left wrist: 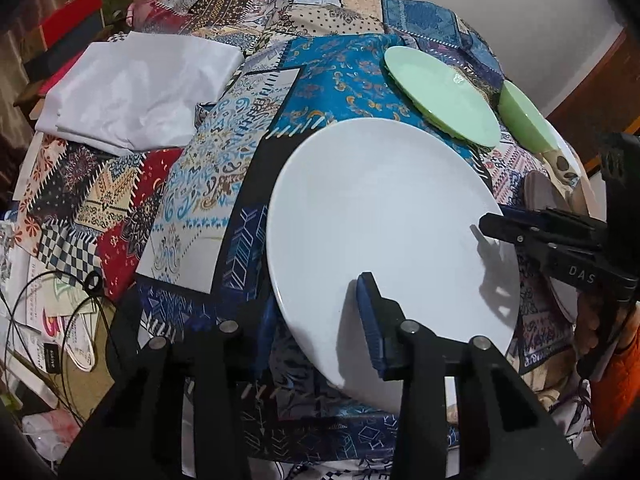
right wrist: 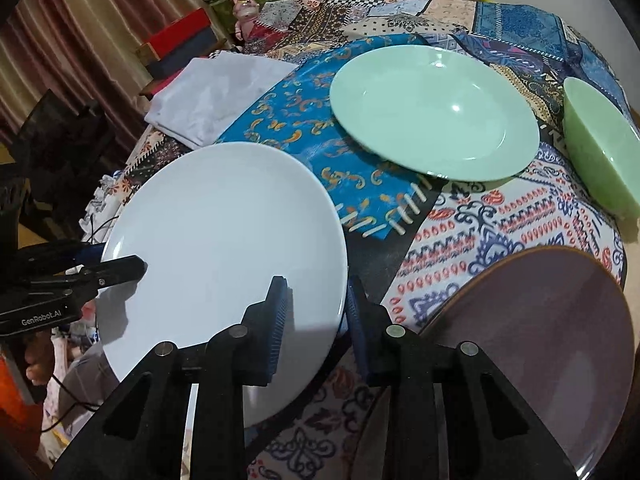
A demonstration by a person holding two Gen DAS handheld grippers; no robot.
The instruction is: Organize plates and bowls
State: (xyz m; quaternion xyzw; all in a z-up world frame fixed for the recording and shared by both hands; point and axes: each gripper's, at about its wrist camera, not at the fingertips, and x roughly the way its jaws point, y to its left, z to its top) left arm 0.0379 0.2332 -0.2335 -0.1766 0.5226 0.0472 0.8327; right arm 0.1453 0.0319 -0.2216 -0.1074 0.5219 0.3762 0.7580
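Note:
A large white plate [left wrist: 384, 216] [right wrist: 224, 240] is held up over the patchwork tablecloth by both grippers. My left gripper [left wrist: 316, 320] grips its left rim, one finger above and one below; it also shows in the right wrist view [right wrist: 120, 268]. My right gripper [right wrist: 316, 320] straddles the plate's right rim, one pad on top, one outside the edge; it also shows in the left wrist view [left wrist: 496, 224]. A mint green plate [right wrist: 432, 116] [left wrist: 440, 92] lies beyond. A green bowl [right wrist: 600, 148] [left wrist: 524, 116] stands at the right. A mauve plate [right wrist: 540, 340] lies near right.
A folded white cloth [left wrist: 136, 88] [right wrist: 212, 96] lies at the far left of the table [left wrist: 224, 168]. Cables and papers [left wrist: 52, 312] clutter the area left of the table. Boxes and a pink rabbit figure [right wrist: 244, 8] sit behind it.

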